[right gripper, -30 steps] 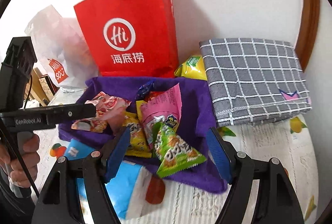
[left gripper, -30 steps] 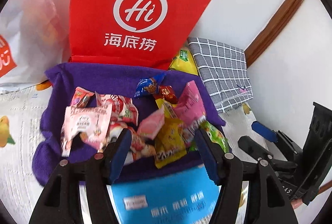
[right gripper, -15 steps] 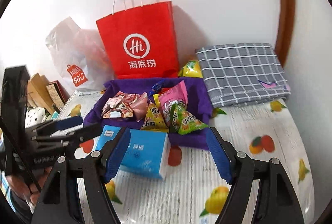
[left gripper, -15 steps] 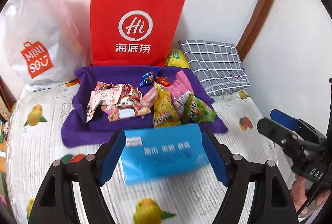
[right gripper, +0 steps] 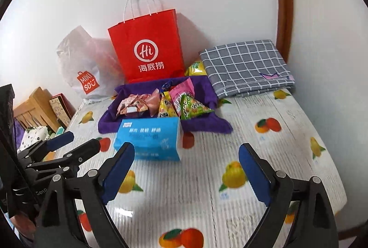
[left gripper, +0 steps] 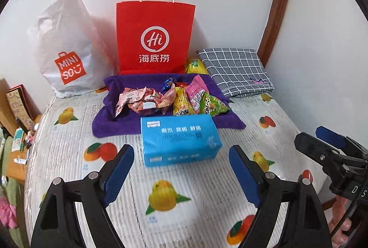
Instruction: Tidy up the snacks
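Observation:
Several snack packets (left gripper: pixel 161 100), pink, yellow and green, lie heaped on a purple cloth (left gripper: pixel 115 126). A blue tissue pack (left gripper: pixel 179 137) rests against the cloth's near edge. My left gripper (left gripper: pixel 180 150) hovers over the table in front of the pack, its jaws opening, nothing between them. In the right wrist view the same snack packets (right gripper: pixel 165 100) and blue tissue pack (right gripper: pixel 149 135) lie ahead of my right gripper (right gripper: pixel 186 146). Its jaws are opening too and hold nothing. Each gripper shows at the edge of the other's view.
A red paper bag (left gripper: pixel 155 36) and a white plastic bag (left gripper: pixel 66 47) stand against the wall behind the cloth. A folded grey checked cloth (left gripper: pixel 234 68) lies at the back right. The fruit-print tablecloth (left gripper: pixel 172 190) spreads in front. Wooden furniture (right gripper: pixel 34 105) stands off the left edge.
Both grippers have drawn back and risen from the snack pile, so the whole table now shows. Their jaws stand wider than before. The snacks and the tissue pack stay put.

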The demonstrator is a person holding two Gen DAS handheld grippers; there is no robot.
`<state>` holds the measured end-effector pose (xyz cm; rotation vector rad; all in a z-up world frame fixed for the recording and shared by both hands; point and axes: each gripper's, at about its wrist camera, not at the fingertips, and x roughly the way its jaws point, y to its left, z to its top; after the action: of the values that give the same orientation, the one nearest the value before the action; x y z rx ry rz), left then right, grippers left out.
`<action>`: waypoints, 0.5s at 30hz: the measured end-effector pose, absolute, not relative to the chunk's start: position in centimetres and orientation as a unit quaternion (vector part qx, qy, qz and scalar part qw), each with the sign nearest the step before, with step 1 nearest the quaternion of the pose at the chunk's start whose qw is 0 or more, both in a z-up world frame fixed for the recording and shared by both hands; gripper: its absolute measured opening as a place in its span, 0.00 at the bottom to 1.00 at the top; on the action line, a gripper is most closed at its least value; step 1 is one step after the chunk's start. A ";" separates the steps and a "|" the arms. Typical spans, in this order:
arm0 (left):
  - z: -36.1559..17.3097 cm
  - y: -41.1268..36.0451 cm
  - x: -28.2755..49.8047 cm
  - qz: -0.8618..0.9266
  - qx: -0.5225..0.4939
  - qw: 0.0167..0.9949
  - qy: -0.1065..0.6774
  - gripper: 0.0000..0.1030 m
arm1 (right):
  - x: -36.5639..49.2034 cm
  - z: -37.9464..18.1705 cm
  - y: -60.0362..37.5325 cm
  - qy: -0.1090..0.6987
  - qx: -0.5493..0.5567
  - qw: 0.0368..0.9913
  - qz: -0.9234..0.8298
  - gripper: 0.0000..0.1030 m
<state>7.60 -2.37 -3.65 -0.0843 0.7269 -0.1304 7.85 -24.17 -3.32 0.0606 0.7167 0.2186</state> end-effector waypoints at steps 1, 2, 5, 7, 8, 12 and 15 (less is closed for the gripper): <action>-3.6 -2.4 7.2 -0.061 -0.041 0.933 0.353 0.81 | 7.0 -3.2 -24.2 0.347 0.030 0.931 0.106 0.92; -3.6 -2.4 6.7 -0.058 -0.042 0.934 0.351 0.81 | 6.5 -3.2 -24.2 0.344 0.029 0.933 0.104 0.94; -3.4 -2.5 5.1 -0.052 -0.040 0.937 0.342 0.82 | 4.5 -2.8 -24.2 0.327 0.019 0.940 0.093 0.99; -3.4 -2.5 4.2 -0.048 -0.039 0.938 0.340 0.82 | 3.5 -2.6 -24.2 0.324 0.015 0.942 0.088 0.99; -3.3 -2.6 3.8 -0.047 -0.037 0.939 0.338 0.82 | 3.2 -2.6 -24.3 0.324 0.017 0.942 0.087 0.99; -3.1 -2.6 2.2 -0.036 -0.034 0.944 0.328 0.82 | 1.9 -2.5 -24.7 0.324 0.028 0.942 0.083 1.00; -3.1 -2.6 1.1 -0.031 -0.031 0.946 0.322 0.82 | 0.8 -2.7 -25.3 0.320 0.038 0.943 0.083 1.00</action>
<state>1.12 -2.62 -3.12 -0.0625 0.6556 -0.0629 0.85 -25.28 -2.69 0.0781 0.6526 0.1700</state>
